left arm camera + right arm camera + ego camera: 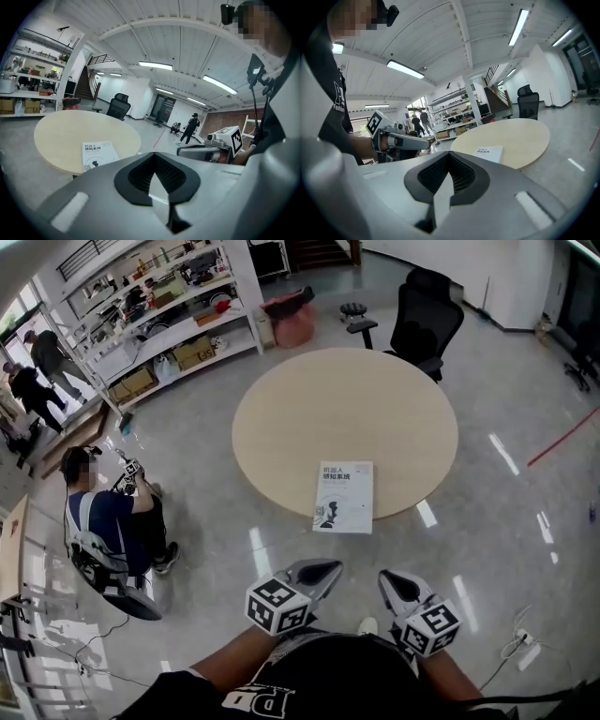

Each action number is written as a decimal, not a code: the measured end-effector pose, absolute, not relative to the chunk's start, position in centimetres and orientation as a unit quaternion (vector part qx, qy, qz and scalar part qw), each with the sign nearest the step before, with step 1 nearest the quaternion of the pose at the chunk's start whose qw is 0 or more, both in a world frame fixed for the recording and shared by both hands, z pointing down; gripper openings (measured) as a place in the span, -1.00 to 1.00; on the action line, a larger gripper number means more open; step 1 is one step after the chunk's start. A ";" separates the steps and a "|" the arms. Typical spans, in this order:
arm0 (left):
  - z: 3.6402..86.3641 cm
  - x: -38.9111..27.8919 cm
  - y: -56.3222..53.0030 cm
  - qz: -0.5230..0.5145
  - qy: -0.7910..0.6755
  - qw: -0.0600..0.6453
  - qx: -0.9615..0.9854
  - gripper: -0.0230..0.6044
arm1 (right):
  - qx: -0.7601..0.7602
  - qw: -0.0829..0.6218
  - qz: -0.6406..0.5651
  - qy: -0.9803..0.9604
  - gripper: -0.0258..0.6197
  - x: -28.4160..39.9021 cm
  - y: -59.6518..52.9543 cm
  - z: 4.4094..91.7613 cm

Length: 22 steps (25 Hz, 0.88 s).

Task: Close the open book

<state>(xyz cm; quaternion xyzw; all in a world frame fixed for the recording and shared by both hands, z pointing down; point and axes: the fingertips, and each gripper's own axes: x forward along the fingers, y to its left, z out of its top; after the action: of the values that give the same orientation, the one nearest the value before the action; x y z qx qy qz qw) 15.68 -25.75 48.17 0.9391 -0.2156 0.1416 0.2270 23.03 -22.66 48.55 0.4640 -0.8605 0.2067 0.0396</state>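
White book [343, 497] flat on table [309, 399], long axis toward person, title farthest

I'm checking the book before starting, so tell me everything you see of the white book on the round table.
The thin white book lies flat and closed, front cover up, with dark title lines near the top and a small black figure lower down. It rests at the near rim of the round pale wooden table, its near edge at or just past that rim. Only the table touches it.
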 end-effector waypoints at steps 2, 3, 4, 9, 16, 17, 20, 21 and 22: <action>47.9 14.5 -26.6 0.145 -0.220 0.211 0.941 -0.90 | 0.472 0.038 0.203 -0.857 -0.90 22.2 -22.9 48.3; 47.9 14.0 -26.8 0.151 -0.222 0.201 0.942 -0.90 | 0.476 0.037 0.204 -0.855 -0.90 21.8 -23.1 48.3; 48.0 13.5 -26.9 0.158 -0.219 0.192 0.944 -0.90 | 0.479 0.036 0.207 -0.852 -0.90 21.5 -23.2 48.3; 48.9 11.5 -26.3 0.166 -0.192 0.188 0.949 -0.90 | 0.486 0.053 0.215 -0.845 -0.90 19.2 -23.2 48.8; 48.6 9.4 -27.3 0.151 -0.196 0.207 0.947 -0.90 | 0.482 0.068 0.222 -0.845 -0.90 16.9 -23.4 48.2; 48.4 9.3 -27.4 0.147 -0.197 0.209 0.946 -0.90 | 0.481 0.071 0.223 -0.845 -0.90 16.7 -23.3 48.1; 48.7 9.0 -27.5 0.143 -0.199 0.212 0.946 -0.90 | 0.479 0.074 0.223 -0.846 -0.90 16.4 -23.4 48.6; 49.0 8.8 -27.6 0.143 -0.200 0.212 0.946 -0.90 | 0.478 0.074 0.222 -0.847 -0.90 16.3 -23.5 48.7; 49.3 8.6 -27.7 0.143 -0.202 0.213 0.945 -0.90 | 0.477 0.075 0.220 -0.848 -0.90 16.1 -23.7 48.9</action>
<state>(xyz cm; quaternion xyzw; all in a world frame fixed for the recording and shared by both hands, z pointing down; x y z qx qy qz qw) 8.64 -27.68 49.27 0.9453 -0.2017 0.1432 0.2128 16.12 -23.68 48.90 0.4769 -0.8475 0.2204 0.0755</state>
